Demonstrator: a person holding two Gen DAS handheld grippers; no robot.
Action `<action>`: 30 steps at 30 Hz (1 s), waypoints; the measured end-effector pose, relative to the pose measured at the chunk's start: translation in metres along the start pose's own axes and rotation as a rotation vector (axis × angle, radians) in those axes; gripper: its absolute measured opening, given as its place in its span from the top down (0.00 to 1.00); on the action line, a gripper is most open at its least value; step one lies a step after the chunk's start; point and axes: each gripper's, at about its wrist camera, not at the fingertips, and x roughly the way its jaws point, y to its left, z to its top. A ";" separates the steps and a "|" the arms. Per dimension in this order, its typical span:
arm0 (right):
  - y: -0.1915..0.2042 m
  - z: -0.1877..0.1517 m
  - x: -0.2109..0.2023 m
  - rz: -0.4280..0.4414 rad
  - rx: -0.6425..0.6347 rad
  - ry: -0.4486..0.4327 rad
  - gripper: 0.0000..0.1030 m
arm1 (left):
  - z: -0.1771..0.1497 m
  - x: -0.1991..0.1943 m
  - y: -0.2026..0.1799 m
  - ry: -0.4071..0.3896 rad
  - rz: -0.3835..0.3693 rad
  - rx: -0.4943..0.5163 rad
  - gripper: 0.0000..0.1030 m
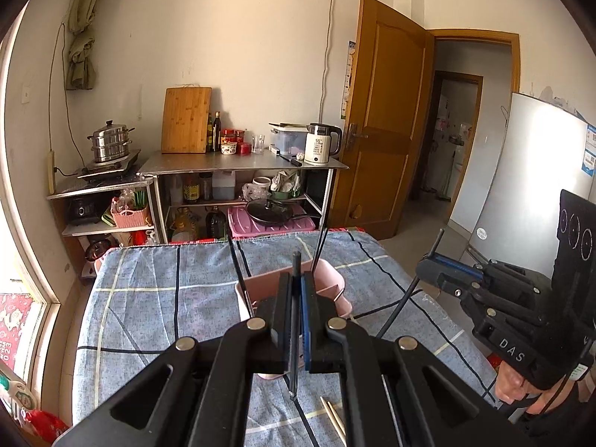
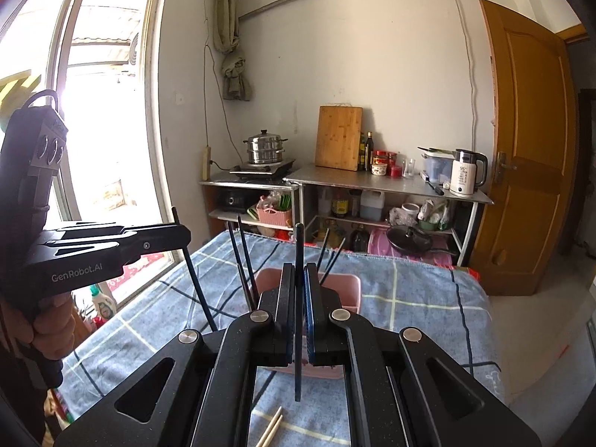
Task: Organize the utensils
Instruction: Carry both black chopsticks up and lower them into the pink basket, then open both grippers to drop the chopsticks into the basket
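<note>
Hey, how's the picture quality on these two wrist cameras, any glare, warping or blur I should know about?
Right wrist view: the window is blown out white, leaving the left gripper beside it nearly a silhouette. Left wrist view: glare washes out the fridge, and the door bows from fisheye warping. Both views: dark corners; the chopstick in the left gripper and the chopstick in the right gripper look soft close up.

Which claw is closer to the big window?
Left. The left claw hangs between the window and the right claw, which is over toward the wooden door.
</note>
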 end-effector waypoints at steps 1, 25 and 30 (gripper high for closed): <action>0.001 0.004 0.001 0.004 -0.001 -0.008 0.96 | 0.006 -0.001 0.001 -0.008 0.000 -0.001 0.95; -0.001 0.024 0.065 0.022 0.040 -0.012 0.96 | 0.035 0.049 0.022 -0.031 0.017 -0.038 0.95; -0.006 0.006 0.080 0.018 0.050 0.054 0.96 | 0.016 0.068 0.027 0.021 0.023 -0.049 0.95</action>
